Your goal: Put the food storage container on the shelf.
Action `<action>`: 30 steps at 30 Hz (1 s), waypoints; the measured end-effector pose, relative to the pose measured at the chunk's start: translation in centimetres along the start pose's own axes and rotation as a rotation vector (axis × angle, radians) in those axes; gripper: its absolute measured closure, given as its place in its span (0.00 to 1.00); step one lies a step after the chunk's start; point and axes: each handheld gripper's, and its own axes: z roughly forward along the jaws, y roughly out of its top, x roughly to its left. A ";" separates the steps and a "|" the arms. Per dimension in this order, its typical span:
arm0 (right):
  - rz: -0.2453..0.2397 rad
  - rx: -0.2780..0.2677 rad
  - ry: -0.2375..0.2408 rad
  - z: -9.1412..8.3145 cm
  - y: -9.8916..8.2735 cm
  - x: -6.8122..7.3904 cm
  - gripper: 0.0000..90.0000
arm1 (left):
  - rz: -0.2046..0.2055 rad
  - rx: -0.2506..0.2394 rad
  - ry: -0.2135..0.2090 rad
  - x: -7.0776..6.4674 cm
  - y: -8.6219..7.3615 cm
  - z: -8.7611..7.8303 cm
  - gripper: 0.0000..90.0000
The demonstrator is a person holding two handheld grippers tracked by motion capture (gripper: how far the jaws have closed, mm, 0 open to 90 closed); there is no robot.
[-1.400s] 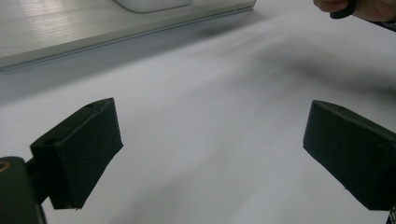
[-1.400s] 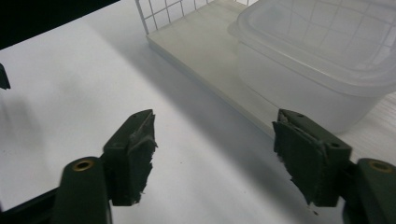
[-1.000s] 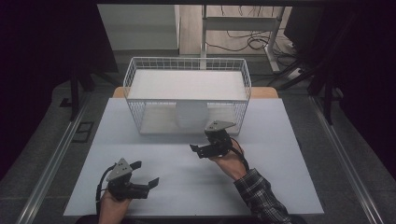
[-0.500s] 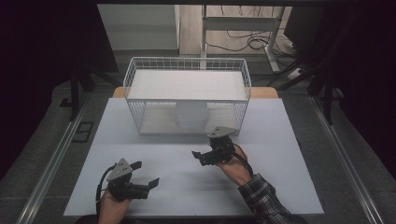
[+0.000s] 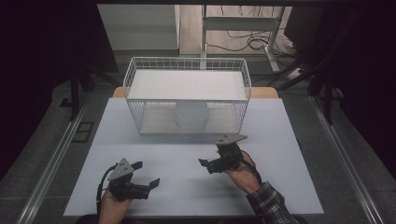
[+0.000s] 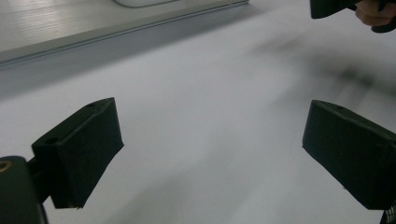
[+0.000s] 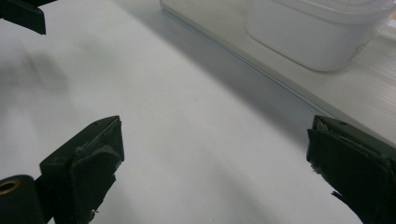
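While spread, two hand-held grippers, one basket

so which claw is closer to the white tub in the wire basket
Right. The right claw sits just in front of the white tub and wire basket; the left claw is farther back toward the table's near-left edge.

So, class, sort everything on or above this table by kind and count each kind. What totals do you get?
Grippers: 2, the left gripper and the right gripper, both open and empty
Wire rack: 1
White container under the rack: 1
Total: 4
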 end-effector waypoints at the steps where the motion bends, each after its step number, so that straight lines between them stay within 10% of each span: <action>1: 0.003 -0.003 -0.001 -0.3 -0.1 0.0 0.03 | 0.001 0.000 0.000 0.0 0.0 0.0 0.05; 30: 0.048 -0.059 -0.123 -8.0 -5.0 -0.5 0.03 | 0.009 -0.003 0.022 0.3 0.2 -0.5 0.05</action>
